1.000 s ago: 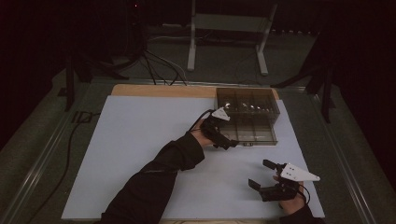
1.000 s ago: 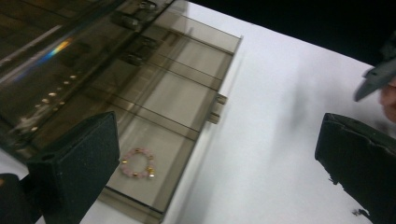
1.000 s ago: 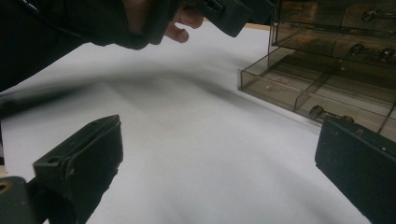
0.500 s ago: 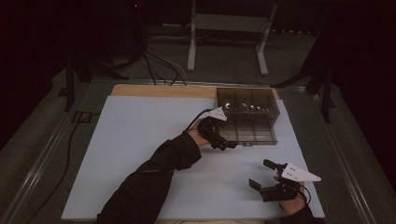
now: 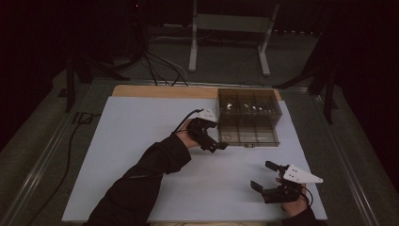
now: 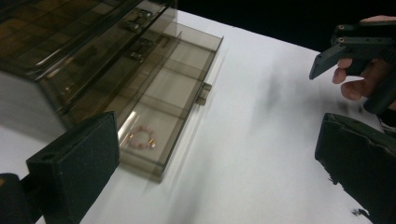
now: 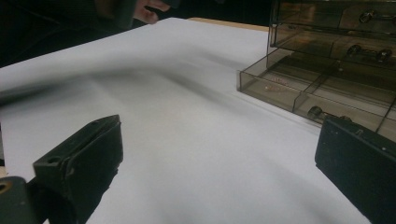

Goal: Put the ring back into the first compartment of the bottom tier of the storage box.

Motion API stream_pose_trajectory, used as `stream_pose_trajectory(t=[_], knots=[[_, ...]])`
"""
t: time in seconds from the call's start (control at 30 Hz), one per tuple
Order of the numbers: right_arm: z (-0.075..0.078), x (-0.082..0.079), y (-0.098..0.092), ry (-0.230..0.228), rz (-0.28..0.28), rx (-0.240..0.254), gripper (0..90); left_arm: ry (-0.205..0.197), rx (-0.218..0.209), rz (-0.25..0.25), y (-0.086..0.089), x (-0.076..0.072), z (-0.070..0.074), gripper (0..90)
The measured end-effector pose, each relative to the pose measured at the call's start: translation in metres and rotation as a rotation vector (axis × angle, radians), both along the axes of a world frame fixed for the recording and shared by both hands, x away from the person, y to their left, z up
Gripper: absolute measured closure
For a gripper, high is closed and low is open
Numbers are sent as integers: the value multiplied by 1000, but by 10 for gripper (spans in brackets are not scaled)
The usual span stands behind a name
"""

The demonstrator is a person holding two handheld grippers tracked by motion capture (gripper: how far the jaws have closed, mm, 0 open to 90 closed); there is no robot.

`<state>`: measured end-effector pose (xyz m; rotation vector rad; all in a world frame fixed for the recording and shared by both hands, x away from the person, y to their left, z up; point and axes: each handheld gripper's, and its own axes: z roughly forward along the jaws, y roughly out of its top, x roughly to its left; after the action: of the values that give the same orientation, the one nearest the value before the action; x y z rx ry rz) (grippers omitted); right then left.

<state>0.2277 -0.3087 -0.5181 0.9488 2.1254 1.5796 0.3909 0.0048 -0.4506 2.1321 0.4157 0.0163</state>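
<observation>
Left hand-held gripper (image 5: 221, 145) sits right at the open drawer (image 5: 248, 135) of the smoky organizer box (image 5: 249, 106), jaws spread wide and holding nothing. From its own camera you can see the prize: a small pink bead bracelet (image 6: 141, 137) lying in the drawer's near corner compartment, just past the left jaw at about 11 o'clock. The drawer's pull tab (image 6: 202, 93) pokes out over the white counter (image 5: 141, 141).

The step looks like a reach-in for that bracelet, and it wants care. The compartment walls are thin and close, so the jaws should narrow before dipping in, come down steeply over the front wall rather than sliding across it, and pinch one side of the bead ring, not the whole loop. Bump the drawer front and it may slide shut or shove the box back.

Right hand-held gripper (image 5: 270, 176) waits at the counter's 5 o'clock, jaws released and empty, well apart from the box. It could usefully steady the box if the drawer starts to creep.
</observation>
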Motion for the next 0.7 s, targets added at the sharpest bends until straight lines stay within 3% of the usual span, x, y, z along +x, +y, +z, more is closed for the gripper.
stream_pose_trajectory(t=[0.7], knots=[[-1,0,1,2,-2,-6,11,12,6,72,53,-25,-11,12]])
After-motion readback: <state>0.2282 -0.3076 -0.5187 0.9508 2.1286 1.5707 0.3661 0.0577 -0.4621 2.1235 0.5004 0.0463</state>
